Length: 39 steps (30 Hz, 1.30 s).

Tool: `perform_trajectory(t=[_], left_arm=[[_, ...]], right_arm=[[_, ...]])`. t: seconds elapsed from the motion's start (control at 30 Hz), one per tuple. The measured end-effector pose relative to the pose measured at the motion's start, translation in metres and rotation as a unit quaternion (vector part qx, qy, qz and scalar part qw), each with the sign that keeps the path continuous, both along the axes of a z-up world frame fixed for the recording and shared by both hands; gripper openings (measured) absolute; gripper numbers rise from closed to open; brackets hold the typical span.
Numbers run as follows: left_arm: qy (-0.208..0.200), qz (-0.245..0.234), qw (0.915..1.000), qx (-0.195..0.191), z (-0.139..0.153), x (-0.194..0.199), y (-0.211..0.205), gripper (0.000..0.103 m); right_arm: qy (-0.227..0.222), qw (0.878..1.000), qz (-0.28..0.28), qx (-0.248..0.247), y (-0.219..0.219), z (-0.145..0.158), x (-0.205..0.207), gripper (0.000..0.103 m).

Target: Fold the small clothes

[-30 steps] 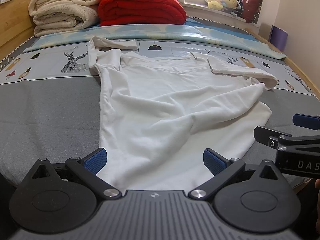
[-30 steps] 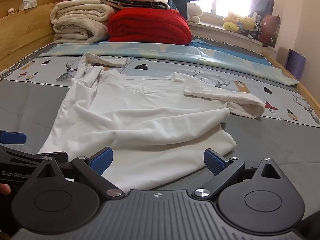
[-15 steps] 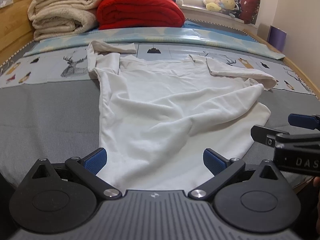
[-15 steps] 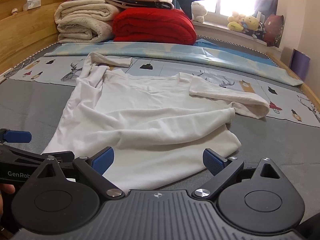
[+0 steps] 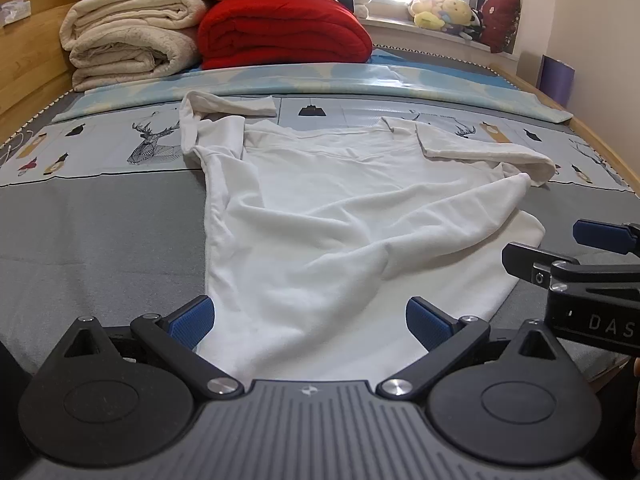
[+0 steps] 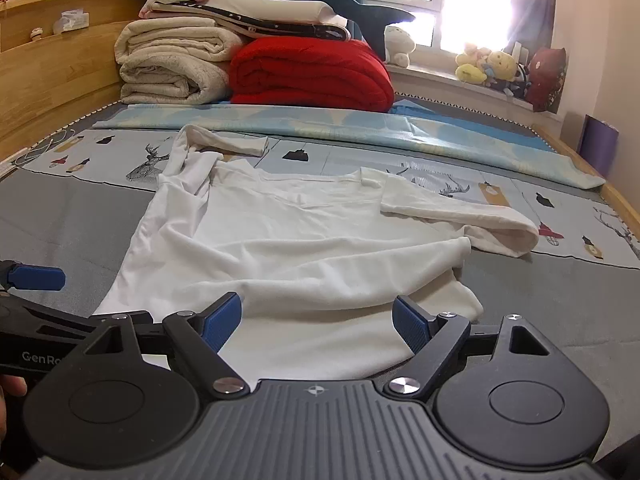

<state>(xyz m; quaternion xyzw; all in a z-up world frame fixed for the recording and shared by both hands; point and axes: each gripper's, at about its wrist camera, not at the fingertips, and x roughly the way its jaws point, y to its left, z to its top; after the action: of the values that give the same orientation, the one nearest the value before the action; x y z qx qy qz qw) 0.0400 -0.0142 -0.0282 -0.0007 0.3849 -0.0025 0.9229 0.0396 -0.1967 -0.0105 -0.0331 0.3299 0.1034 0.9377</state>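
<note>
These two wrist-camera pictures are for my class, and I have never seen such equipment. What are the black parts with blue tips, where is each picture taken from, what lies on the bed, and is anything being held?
No robot is here. A person holds a two-finger grasping tool in each hand, and a wide-angle camera on each looks forward along its fingers. One picture comes from the left tool, the other from the right tool. The blue pieces are the finger pads. Each tool also shows at the edge of the other's picture.

On the grey bed cover lies a white T-shirt, rumpled and not yet folded, its hem nearest the tools. Behind it are a red blanket and cream blankets, with soft toys on the windowsill.

Both tools are open and hold nothing.
</note>
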Motion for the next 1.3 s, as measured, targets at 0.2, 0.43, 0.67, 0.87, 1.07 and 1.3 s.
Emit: perform_trajectory(t=[0.2,0.43,0.67,0.87,1.07,1.3], left_arm=[[0.000,0.002,1.0000,-0.002,-0.0003,0.0008,0.0007,0.102],[0.000,0.001,1.0000,-0.002,-0.0004,0.0007,0.0008,0.102],[0.000,0.002,1.0000,-0.002,-0.0003,0.0008,0.0009,0.102],[0.000,0.001,1.0000,-0.002,-0.0003,0.0008,0.0008,0.102],[0.000,0.002,1.0000,-0.002,-0.0002,0.0008,0.0008,0.102],[0.000,0.001,1.0000,-0.002,-0.0002,0.0008,0.0009,0.102]], right_arm=[[-0.006,1.000,0.000,0.004,0.0005,0.0013,-0.0014,0.086],[-0.006,1.000,0.002,0.005,0.0012,0.0014,-0.0014,0.086],[-0.005,1.000,0.002,0.005,0.0012,0.0014,-0.0008,0.087],[-0.005,1.000,0.002,0.005,0.0011,0.0013,-0.0007,0.087],[-0.005,1.000,0.002,0.005,0.0009,0.0014,-0.0006,0.087],[-0.005,1.000,0.002,0.005,0.0007,0.0015,-0.0006,0.087]])
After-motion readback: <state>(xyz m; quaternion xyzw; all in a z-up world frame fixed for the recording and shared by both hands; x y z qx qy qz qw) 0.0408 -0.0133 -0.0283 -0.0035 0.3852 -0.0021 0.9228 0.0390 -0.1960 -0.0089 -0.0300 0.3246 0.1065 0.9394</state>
